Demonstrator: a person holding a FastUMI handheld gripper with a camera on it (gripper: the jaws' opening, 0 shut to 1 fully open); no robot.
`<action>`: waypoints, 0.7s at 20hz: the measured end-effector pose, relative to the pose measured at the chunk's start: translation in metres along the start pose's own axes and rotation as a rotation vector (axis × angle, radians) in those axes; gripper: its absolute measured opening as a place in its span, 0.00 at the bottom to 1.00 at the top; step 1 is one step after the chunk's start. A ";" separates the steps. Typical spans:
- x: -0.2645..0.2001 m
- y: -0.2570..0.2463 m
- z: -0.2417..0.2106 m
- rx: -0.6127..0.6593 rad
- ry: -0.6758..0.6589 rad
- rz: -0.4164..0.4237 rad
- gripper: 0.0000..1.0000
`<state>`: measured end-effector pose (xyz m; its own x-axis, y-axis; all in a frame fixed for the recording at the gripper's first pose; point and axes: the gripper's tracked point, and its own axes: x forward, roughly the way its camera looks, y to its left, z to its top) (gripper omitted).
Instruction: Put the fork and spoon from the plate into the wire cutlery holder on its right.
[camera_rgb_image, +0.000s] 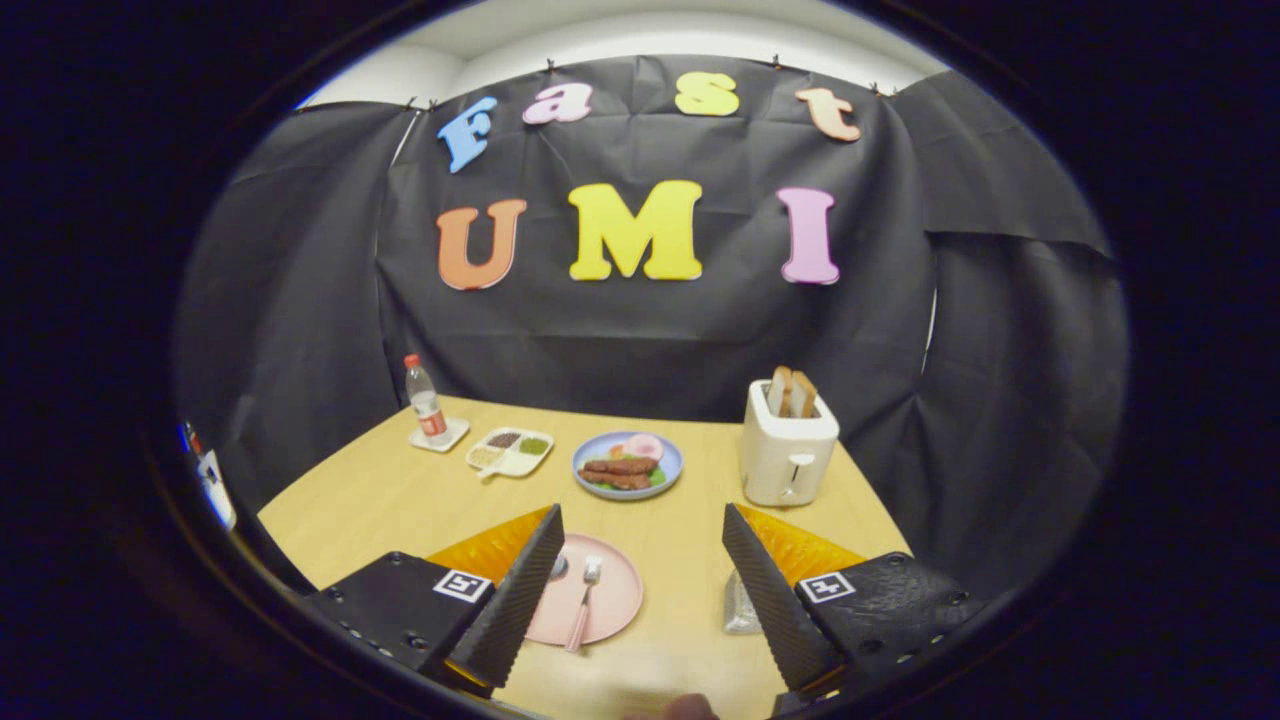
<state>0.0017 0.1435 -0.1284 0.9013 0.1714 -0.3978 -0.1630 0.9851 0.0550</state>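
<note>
Fingers on my gripper (640, 570) are spread wide with nothing in them, hanging over the near end of the wooden table (400, 490). So nothing's picked up yet as far as I can judge.

On the pink plate (610, 600), between the fingers and toward the left one, the fork (586, 595) lies with its tines pointing away from me and its pink handle toward me. The spoon (557, 567) is right beside the left finger, mostly hidden behind it; I only catch the bowl end.

The wire cutlery holder (741, 608) is tucked against the right finger, and I can barely make out its shape.

What worries me:
- both utensils lie flat on the plate, so pinching one could just skate it around or tip the plate
- they're close together, so I might snag both
- with the holder half hidden, I could miss the opening or knock it over
- the toaster (787, 452) and blue food plate (627, 465) are further back, probably safe
</note>
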 end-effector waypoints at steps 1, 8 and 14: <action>0.007 0.009 -0.016 0.002 0.044 0.007 0.96; 0.049 0.044 -0.096 -0.038 0.258 0.032 0.96; 0.086 0.058 -0.147 -0.069 0.391 0.022 0.89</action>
<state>0.0106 0.2130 -0.2945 0.6790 0.1607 -0.7163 -0.2189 0.9757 0.0114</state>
